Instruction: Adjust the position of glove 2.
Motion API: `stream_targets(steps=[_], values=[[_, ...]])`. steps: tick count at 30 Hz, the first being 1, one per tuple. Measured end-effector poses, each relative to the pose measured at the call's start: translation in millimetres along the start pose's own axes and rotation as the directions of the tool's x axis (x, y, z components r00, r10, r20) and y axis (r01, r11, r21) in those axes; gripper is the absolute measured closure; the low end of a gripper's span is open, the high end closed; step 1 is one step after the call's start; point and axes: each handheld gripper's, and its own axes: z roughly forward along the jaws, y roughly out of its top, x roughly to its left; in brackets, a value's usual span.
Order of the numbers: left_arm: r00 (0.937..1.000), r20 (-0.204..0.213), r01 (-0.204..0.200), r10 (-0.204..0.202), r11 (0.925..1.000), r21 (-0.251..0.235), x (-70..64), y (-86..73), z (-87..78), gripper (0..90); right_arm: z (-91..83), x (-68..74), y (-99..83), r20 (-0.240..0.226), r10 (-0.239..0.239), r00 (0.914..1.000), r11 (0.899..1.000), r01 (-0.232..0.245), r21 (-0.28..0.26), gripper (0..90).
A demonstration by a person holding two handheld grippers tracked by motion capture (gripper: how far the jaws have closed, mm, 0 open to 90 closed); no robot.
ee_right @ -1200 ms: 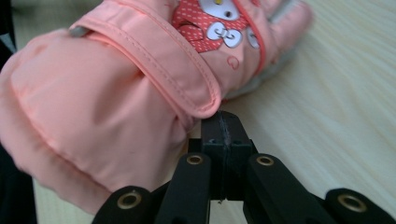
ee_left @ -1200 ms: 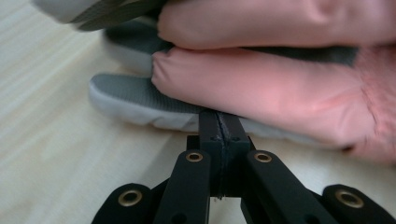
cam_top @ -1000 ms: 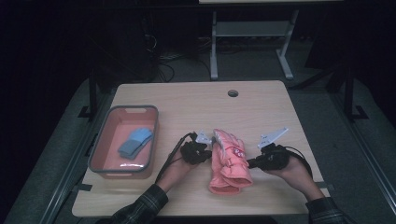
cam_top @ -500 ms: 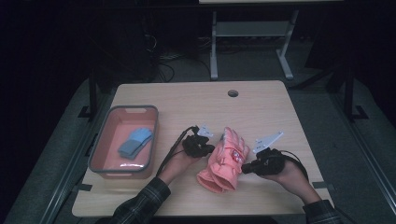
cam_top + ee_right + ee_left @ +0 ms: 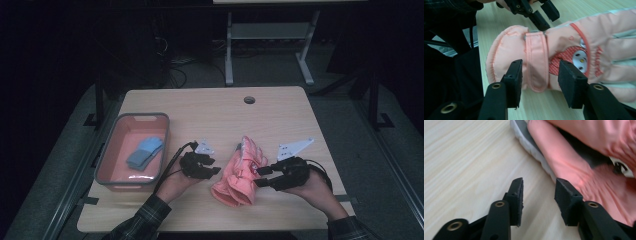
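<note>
A pink glove (image 5: pixel 239 172) lies on the table (image 5: pixel 210 107), near the front edge and a little right of the middle. Its cuff points toward the front edge and its fingers toward the back. In the right gripper view the glove (image 5: pixel 564 57) shows a strap (image 5: pixel 536 60) across the wrist and a round face patch (image 5: pixel 580 58) on the back of the hand.

The left gripper (image 5: pixel 216 171) sits just left of the glove, close to its wrist, with its jaws apart and nothing between them. In the left gripper view the gripper (image 5: pixel 538 191) hangs low over bare wood, and the glove (image 5: pixel 574 165) with its grey-and-white edge lies just beyond and beside the farther jaw; whether that jaw touches the fabric cannot be told.

The right gripper (image 5: pixel 261 176) is on the glove's right side, at the wrist. Its jaws are spread wide and grip nothing. In the right gripper view the gripper (image 5: pixel 539 72) faces the strap, one jaw in front of the cuff, the other in front of the patch. The left gripper (image 5: pixel 541 13) shows beyond the glove there, its tips at the far side of the wrist.

A pink bin (image 5: pixel 107 177) stands near the left edge, well apart from the glove, with a blue cloth (image 5: pixel 144 152) inside it.
</note>
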Motion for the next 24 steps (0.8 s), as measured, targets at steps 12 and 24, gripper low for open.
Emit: stream_targets(steps=[12,24], values=[[0.9995,0.028,0.014,-0.015,0.9997,0.020,-10.1,-24.3,-5.7,48.8,16.4,0.0,5.5,-0.010,-0.021,0.9997,0.999,0.022,0.039,68.3],[0.9996,0.029,0.002,-0.003,0.9998,0.019,-9.3,-23.6,-5.2,48.8,8.9,-2.6,17.8,-0.019,-0.015,0.9997,1.000,0.015,-0.009,70.1]])
